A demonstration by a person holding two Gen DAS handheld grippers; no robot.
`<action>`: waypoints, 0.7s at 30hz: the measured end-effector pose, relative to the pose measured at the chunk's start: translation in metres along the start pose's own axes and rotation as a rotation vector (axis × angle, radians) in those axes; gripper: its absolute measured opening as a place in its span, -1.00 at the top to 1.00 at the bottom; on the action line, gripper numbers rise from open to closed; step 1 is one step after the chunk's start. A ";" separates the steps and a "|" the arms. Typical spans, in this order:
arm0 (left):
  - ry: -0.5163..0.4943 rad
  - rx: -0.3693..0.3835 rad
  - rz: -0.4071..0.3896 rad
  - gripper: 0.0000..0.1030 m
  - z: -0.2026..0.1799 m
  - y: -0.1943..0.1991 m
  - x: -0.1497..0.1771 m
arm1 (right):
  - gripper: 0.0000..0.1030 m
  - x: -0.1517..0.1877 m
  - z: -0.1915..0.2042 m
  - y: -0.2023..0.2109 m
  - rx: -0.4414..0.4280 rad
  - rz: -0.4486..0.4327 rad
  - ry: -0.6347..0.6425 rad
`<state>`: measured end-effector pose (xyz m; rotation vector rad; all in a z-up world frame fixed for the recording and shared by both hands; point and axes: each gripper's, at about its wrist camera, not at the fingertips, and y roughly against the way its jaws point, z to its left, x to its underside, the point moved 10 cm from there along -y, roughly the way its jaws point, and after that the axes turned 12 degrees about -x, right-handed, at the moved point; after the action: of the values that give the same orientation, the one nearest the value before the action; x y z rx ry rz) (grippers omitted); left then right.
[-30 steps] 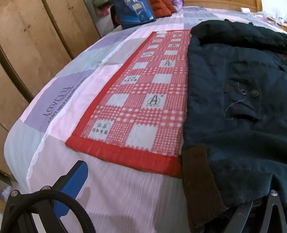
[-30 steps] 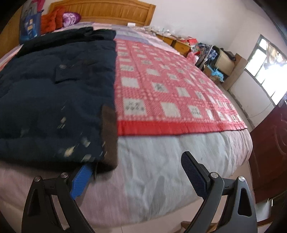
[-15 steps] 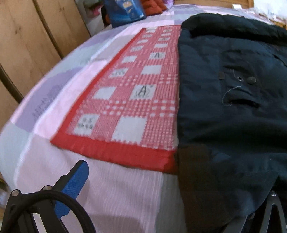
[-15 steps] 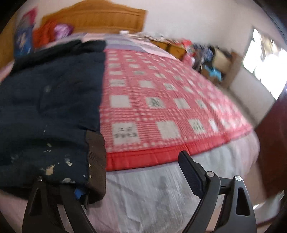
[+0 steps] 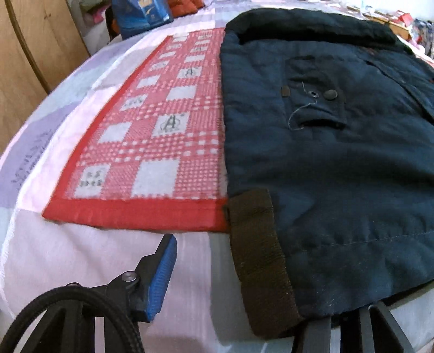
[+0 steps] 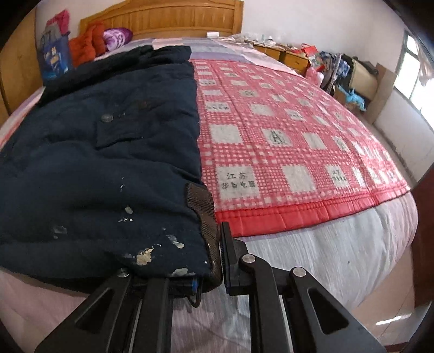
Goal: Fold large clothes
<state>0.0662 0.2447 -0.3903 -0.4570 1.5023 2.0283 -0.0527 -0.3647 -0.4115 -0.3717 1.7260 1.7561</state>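
A dark navy padded jacket (image 5: 339, 168) (image 6: 95, 168) lies flat on the bed, with a brown knit band (image 5: 257, 244) (image 6: 202, 206) at each near hem corner. My left gripper (image 5: 252, 279) straddles the left corner and its jaws are closing. Its blue pad (image 5: 162, 271) stands clear of the band, and the other finger is tucked under the hem. My right gripper (image 6: 214, 252) is shut on the right corner: one finger presses the band's edge while the other is hidden beneath the jacket.
A red checked mat (image 5: 162, 135) (image 6: 284, 141) covers the pink and white bedsheet (image 5: 81, 258) under the jacket. Wooden wardrobe doors (image 5: 27, 68) stand at the left. At the bed's head are a headboard (image 6: 176, 19) and a blue bag (image 6: 54, 59). Cluttered furniture (image 6: 352, 76) lines the right wall.
Both pairs of jaws have drawn in. The right finger swung from wide apart to pressing the brown band. The left blue pad moved inward toward the other band.
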 end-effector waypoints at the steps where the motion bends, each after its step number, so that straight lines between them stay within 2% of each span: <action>1: 0.005 0.006 0.002 0.13 -0.003 -0.001 -0.001 | 0.74 0.002 0.004 -0.001 0.004 0.001 -0.003; 2: 0.000 0.025 0.009 0.49 -0.009 -0.003 -0.002 | 0.74 0.002 0.007 -0.003 0.011 0.003 -0.002; 3: -0.033 0.047 0.012 0.70 -0.023 -0.004 -0.002 | 0.74 0.003 0.008 -0.005 0.014 0.006 -0.003; 6: -0.060 0.039 0.001 0.75 -0.036 -0.008 -0.004 | 0.74 0.002 0.008 -0.007 0.002 0.010 -0.039; 9: -0.005 0.030 0.005 0.73 -0.018 -0.003 -0.006 | 0.76 0.000 0.004 0.000 -0.008 0.002 -0.030; 14: 0.012 0.027 -0.006 0.71 -0.004 0.020 -0.017 | 0.78 0.001 0.003 0.020 -0.028 -0.005 -0.074; 18: 0.057 0.039 -0.040 0.71 0.011 0.046 -0.041 | 0.79 -0.015 0.009 0.046 -0.035 -0.050 -0.077; 21: 0.046 0.043 -0.056 0.71 0.016 0.063 -0.050 | 0.80 -0.025 0.008 0.064 -0.047 -0.065 -0.087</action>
<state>0.0665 0.2351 -0.3088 -0.5257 1.5396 1.9512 -0.0716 -0.3585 -0.3449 -0.3620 1.5969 1.7424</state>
